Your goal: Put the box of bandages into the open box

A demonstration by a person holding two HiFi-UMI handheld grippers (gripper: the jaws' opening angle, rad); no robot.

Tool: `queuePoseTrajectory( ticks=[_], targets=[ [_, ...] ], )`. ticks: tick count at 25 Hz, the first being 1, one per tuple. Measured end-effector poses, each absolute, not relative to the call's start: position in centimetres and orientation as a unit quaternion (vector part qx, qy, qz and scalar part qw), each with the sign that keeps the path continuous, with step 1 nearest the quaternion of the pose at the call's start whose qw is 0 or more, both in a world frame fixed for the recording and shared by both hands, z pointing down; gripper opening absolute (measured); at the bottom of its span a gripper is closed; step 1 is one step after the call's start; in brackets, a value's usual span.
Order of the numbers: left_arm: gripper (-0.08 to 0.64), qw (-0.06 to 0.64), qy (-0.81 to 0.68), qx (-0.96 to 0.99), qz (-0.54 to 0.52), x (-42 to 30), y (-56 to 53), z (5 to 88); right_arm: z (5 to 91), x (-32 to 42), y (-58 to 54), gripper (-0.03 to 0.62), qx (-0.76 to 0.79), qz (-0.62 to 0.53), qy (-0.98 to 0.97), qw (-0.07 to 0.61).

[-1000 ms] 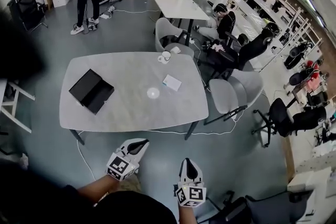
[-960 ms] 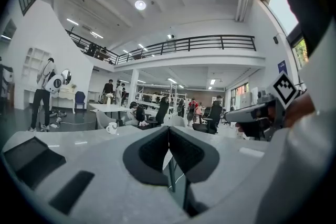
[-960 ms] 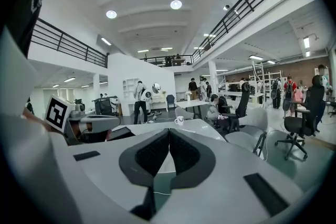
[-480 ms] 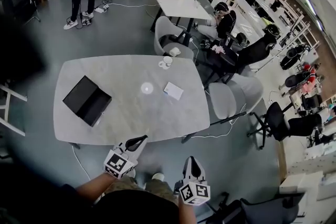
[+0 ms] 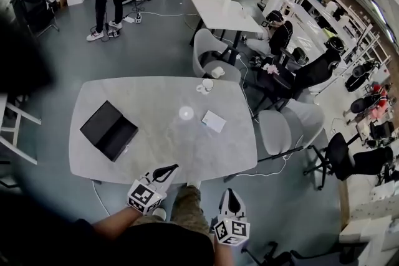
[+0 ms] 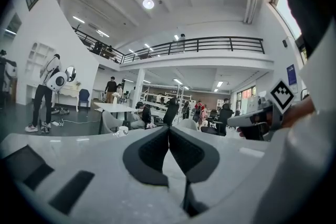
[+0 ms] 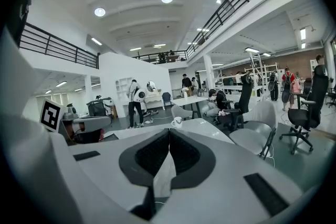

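Bandage box, small, flat and white, lies on the grey table right of the frame's centre, near a white round object and below a white cup. We see the open box, black, on the table's left part, well apart from the bandage box. We hold our left gripper at the table's near edge, low in the frame, its jaws pressed together with nothing between them. Our right gripper hangs to its right, over the floor, jaws likewise together and empty. A grey chair stands at the table's right end.
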State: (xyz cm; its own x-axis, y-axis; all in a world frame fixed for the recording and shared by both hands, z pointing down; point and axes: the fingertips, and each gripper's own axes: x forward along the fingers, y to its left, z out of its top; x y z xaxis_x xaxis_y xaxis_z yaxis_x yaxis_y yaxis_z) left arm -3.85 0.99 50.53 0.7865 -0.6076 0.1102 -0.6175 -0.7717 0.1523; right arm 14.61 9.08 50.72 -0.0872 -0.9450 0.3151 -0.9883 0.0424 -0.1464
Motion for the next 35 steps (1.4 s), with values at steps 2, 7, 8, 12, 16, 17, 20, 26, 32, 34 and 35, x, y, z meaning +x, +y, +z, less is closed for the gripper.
queuePoseTrajectory(
  ticks=[2,7,8,12,16,17,20,26,32,34,35],
  targets=[
    [0.017,0.093,-0.327,0.940,0.033,-2.8,-0.6,50.9,51.2,15.4,7.0,0.012,0.665,0.165,-0.725,0.067],
    [0.017,0.094,-0.315,0.942,0.063,1.4,-5.4,53.0,53.3,18.4,0.1,0.012,0.647,0.188,-0.737,0.061],
    [0.017,0.094,-0.312,0.943,0.070,2.3,-6.4,53.4,53.7,19.1,-1.3,0.012,0.645,0.194,-0.737,0.058],
    [0.017,0.091,-0.312,0.939,0.114,4.8,-10.6,56.3,55.0,21.9,-6.7,0.012,0.632,0.202,-0.745,0.061],
    [0.018,0.099,-0.325,0.925,0.169,7.0,-14.6,59.2,55.9,24.3,-11.1,0.012,0.616,0.205,-0.758,0.069],
    [0.018,0.097,-0.324,0.923,0.183,7.5,-15.4,60.0,56.1,24.8,-12.1,0.012,0.612,0.205,-0.760,0.071],
    [0.018,0.109,-0.305,0.919,0.224,9.7,-17.7,62.4,56.7,26.3,-14.6,0.012,0.602,0.209,-0.767,0.071],
    [0.018,0.111,-0.265,0.912,0.292,13.7,-22.5,66.3,58.9,28.9,-18.0,0.012,0.595,0.247,-0.762,0.069],
    [0.020,0.105,-0.220,0.910,0.337,16.9,-26.9,70.7,61.4,30.1,-21.3,0.012,0.579,0.269,-0.765,0.078],
    [0.021,0.116,-0.199,0.905,0.358,17.7,-27.6,72.5,62.0,30.3,-22.1,0.012,0.576,0.278,-0.765,0.076],
    [0.022,0.115,-0.188,0.903,0.368,18.2,-27.9,73.2,62.3,30.6,-22.4,0.012,0.576,0.281,-0.764,0.074]
  ],
)
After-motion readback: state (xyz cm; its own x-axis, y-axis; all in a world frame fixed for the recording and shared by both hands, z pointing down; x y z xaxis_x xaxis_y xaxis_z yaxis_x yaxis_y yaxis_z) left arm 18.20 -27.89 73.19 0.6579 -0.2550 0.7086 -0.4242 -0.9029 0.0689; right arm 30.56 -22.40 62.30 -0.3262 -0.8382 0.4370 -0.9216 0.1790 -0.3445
